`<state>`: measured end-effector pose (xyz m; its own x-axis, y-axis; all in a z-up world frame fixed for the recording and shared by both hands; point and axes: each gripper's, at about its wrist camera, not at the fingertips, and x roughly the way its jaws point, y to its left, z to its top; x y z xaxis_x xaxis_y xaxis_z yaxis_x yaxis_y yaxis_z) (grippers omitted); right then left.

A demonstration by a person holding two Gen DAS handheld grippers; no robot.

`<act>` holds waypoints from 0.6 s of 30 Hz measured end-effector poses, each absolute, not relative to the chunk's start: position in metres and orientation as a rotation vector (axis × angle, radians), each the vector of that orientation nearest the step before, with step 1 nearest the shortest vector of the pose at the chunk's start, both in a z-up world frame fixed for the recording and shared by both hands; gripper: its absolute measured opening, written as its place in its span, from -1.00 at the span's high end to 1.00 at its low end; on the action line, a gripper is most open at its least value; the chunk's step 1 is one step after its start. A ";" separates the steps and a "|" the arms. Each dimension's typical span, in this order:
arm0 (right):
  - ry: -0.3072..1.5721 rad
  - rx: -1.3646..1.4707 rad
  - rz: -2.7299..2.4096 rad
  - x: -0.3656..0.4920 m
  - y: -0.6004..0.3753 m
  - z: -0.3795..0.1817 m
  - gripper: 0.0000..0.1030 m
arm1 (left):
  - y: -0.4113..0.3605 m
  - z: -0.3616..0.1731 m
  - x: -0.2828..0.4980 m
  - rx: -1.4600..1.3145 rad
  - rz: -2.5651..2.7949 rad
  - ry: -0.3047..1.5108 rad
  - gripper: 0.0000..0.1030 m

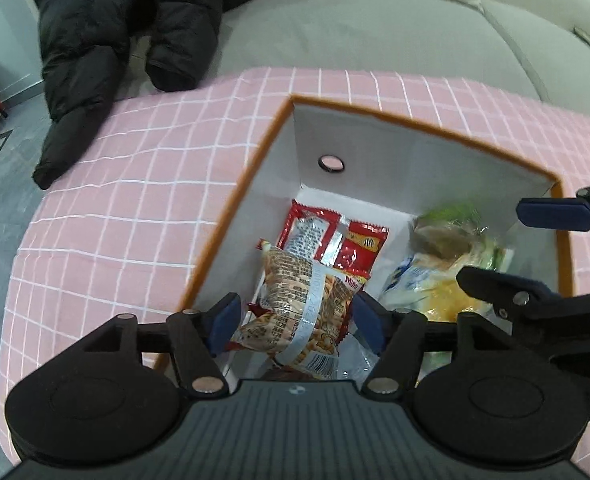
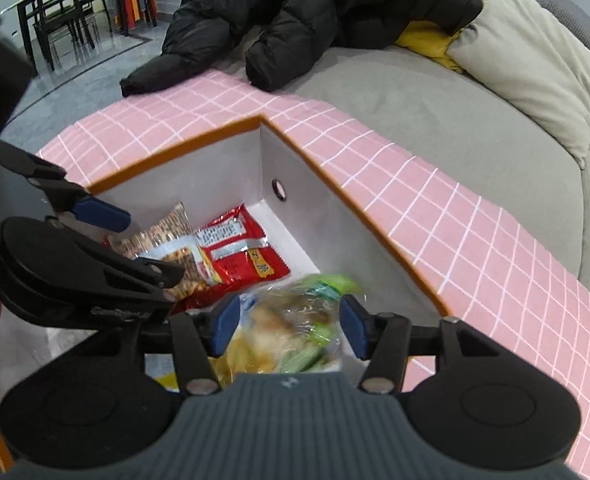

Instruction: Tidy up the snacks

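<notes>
A white storage box with an orange rim (image 1: 263, 208) (image 2: 327, 216) stands on a pink checked cloth (image 1: 135, 200). Inside lie a red snack packet (image 1: 335, 236) (image 2: 239, 252) and a brown biscuit packet (image 1: 299, 308) (image 2: 167, 236). My left gripper (image 1: 297, 324) (image 2: 133, 244) reaches into the box, open, with the brown packet lying loose between its blue pads. My right gripper (image 2: 289, 330) (image 1: 531, 248) is open over the box's right side. A blurred clear-and-green packet (image 2: 295, 320) (image 1: 447, 232) sits between its pads, resting on a yellow and blue packet (image 1: 423, 280).
A black puffer jacket (image 1: 115, 40) (image 2: 295, 8) sprawls over the grey sofa (image 1: 335, 32) behind the box. A beige cushion (image 2: 535, 60) and something yellow (image 2: 427, 40) lie at the back right. Dark dining chairs (image 2: 55, 12) stand far left on the grey floor.
</notes>
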<state>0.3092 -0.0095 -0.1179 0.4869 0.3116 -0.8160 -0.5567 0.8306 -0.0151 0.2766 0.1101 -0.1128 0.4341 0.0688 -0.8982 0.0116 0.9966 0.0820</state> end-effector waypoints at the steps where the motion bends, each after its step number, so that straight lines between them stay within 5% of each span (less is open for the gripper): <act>1: 0.912 -0.288 0.535 0.307 -0.011 -0.114 -0.19 | 0.111 -0.108 0.275 0.072 0.042 1.110 -0.49; 18: 0.703 -0.061 0.402 0.224 -0.069 -0.019 -0.53 | 0.099 0.005 0.191 0.009 0.038 0.828 -0.50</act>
